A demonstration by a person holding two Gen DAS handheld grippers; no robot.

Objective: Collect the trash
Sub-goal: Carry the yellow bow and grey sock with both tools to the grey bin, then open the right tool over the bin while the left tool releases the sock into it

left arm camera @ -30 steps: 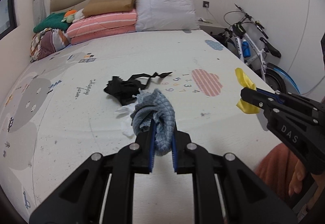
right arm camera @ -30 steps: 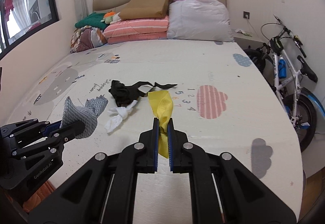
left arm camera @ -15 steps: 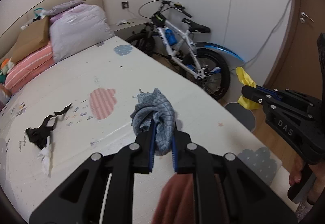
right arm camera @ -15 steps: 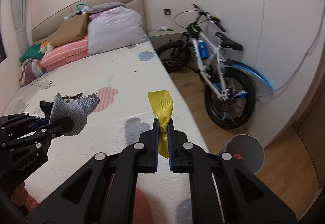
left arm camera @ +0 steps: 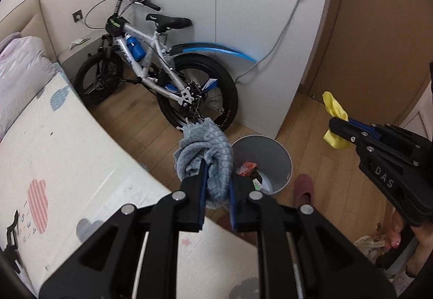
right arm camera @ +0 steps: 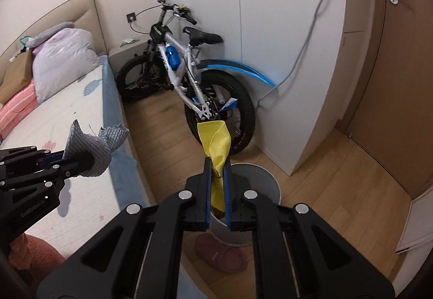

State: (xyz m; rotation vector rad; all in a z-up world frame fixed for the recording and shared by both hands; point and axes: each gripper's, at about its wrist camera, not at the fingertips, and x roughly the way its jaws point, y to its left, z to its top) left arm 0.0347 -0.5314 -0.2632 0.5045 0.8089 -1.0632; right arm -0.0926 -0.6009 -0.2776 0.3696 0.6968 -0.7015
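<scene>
My left gripper (left arm camera: 216, 177) is shut on a crumpled grey-blue cloth (left arm camera: 205, 152), held in the air over the bed's edge, just left of a grey round trash bin (left arm camera: 281, 161) on the floor. The bin holds some scraps. My right gripper (right arm camera: 217, 177) is shut on a folded yellow ribbon (right arm camera: 216, 144) and hovers above the same bin (right arm camera: 268, 179). In the left wrist view the right gripper (left arm camera: 337, 123) with the ribbon (left arm camera: 335, 109) is right of the bin. In the right wrist view the left gripper (right arm camera: 78, 161) with the cloth (right arm camera: 92, 147) is at the left.
A child's bicycle (left arm camera: 151, 66) leans by the white wall behind the bin. A dark red slipper (right arm camera: 219, 255) lies on the wood floor in front of the bin. The bed with a printed mat (left arm camera: 54, 152) is on the left. A brown door (right arm camera: 392, 82) is at the right.
Both grippers swung right, away from the bed, each still holding its piece. The bin and floor came into view, and the bed's black and white scraps slid out of view.
</scene>
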